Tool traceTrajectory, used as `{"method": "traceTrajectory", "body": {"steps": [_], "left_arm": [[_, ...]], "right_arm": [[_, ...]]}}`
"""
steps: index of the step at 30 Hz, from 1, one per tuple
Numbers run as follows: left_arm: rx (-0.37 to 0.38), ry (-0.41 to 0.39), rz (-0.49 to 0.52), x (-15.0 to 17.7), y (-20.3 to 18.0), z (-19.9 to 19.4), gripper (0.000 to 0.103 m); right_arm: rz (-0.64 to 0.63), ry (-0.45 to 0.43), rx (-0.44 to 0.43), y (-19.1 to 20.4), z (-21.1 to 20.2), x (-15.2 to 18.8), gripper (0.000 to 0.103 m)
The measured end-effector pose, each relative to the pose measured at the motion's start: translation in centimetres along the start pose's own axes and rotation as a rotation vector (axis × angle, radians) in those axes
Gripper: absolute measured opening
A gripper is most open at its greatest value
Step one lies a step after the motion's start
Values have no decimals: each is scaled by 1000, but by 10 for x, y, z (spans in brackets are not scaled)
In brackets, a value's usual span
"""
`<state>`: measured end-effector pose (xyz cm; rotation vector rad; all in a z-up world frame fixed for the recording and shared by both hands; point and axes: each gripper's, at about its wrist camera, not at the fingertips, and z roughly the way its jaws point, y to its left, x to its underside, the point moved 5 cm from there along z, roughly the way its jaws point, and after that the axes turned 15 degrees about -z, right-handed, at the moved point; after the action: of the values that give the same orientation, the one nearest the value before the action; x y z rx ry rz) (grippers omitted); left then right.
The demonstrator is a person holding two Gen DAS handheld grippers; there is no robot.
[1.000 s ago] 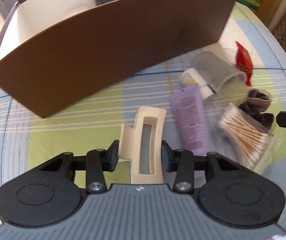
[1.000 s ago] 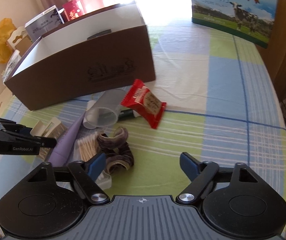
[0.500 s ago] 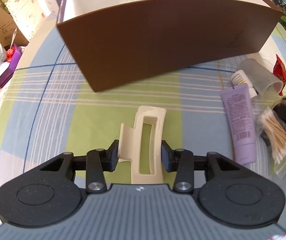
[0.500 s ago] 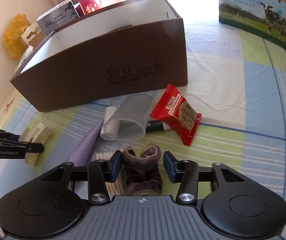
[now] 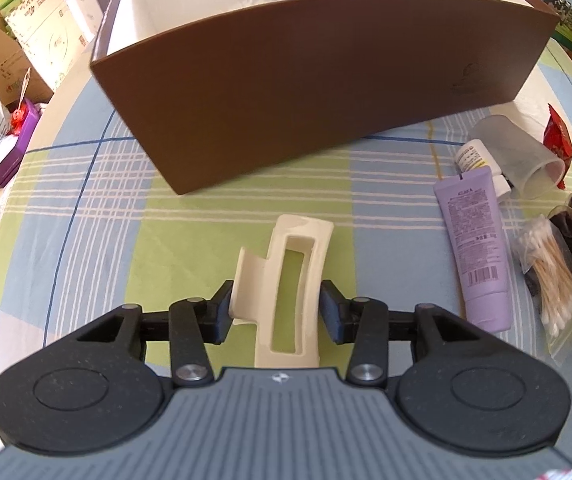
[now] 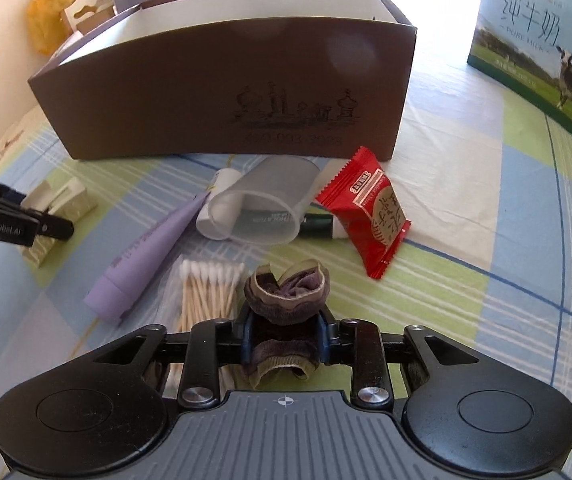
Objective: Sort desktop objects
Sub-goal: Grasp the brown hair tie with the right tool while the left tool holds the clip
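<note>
Left side: the left gripper (image 5: 275, 310) has its jaws closed against both flanks of a cream hair clip (image 5: 286, 280), which points forward above the checked tablecloth (image 5: 85, 216). Ahead stands the brown box (image 5: 318, 80), open at the top, with a dark object inside at the far wall.

Centre: a purple tube (image 6: 145, 248) lies beside a bag of cotton swabs (image 6: 205, 292). Beyond them a clear plastic cup (image 6: 261, 204) rests on its side, touching a small white bottle (image 6: 221, 188) and a dark green pen (image 6: 318, 222).

Right side: the right gripper (image 6: 283, 338) has its jaws drawn close together, clamped on a bunched dark sock (image 6: 286, 300) just beside the swabs. A red snack packet (image 6: 370, 208) lies near the cup, before the box corner. A milk carton (image 6: 542, 40) stands at the far right.
</note>
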<state>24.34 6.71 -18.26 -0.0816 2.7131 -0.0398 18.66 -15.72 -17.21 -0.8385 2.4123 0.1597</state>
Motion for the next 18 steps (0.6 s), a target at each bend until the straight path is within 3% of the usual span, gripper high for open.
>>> {"method": "traceTrajectory", "body": {"steps": [4, 8, 18], "left_arm": [[2, -7, 12, 1, -4, -2, 37], [4, -7, 7, 6, -5, -5, 37], [24, 19, -21, 22, -6, -15, 36]], "right_arm": [[-49, 4, 30, 7, 2, 1, 25], [-13, 14, 22, 7, 3, 4, 20], [79, 40, -6, -4, -13, 16, 18]]}}
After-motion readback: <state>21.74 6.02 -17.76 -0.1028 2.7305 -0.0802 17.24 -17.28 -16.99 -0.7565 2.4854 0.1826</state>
